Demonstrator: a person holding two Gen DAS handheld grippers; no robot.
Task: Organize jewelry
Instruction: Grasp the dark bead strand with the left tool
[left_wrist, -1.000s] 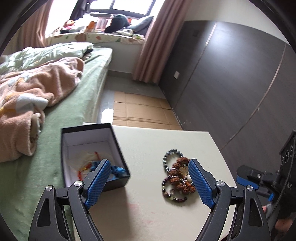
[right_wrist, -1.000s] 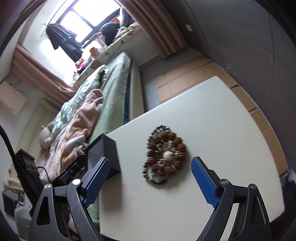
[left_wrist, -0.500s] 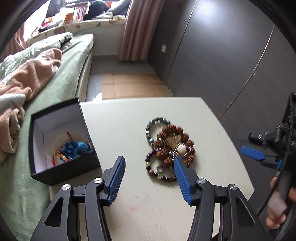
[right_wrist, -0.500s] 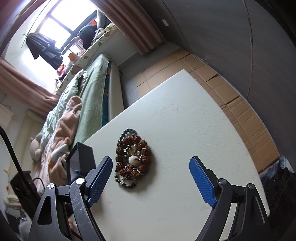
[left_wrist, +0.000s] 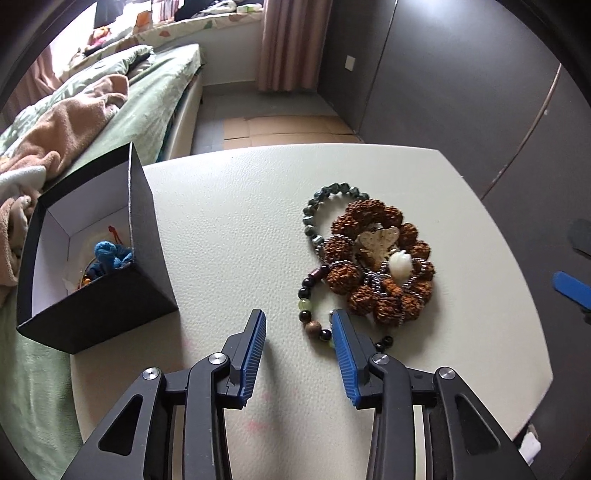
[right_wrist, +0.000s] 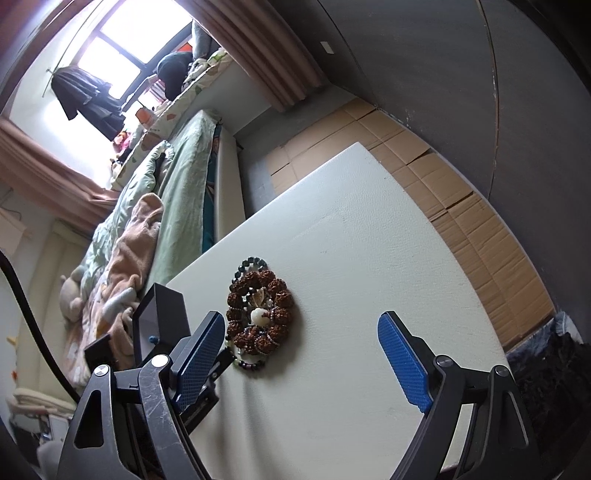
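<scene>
Three bracelets lie heaped on the pale surface (left_wrist: 229, 229). Left gripper (left_wrist: 298, 322): fingers part-spread, just been closing, tips low over the surface; the near arc of the mixed-bead bracelet (left_wrist: 308, 300) lies between them, against the right-hand finger (left_wrist: 341, 343), which covers part of the strand. No pad presses on it. Beyond it, touching and overlapping: the brown seed bracelet (left_wrist: 380, 258) with a pale pendant and a white bead, then the green bead bracelet (left_wrist: 321, 203) at the far side. Left of the heap, well apart: the black box (left_wrist: 147, 236), open, white inside, holding blue and red items only partly visible over its wall.

Right gripper (right_wrist: 303, 339): fingers spread wide, nothing between but bare surface; the heap sits just beside its left-hand finger (right_wrist: 199, 350), which hides the left gripper's tip.

Against one second ago: the left gripper has come lower and closer to the heap, fingers narrowed from straddling box and heap. The heap has not shifted.

Bed (left_wrist: 147, 96) beyond the surface's left edge.
</scene>
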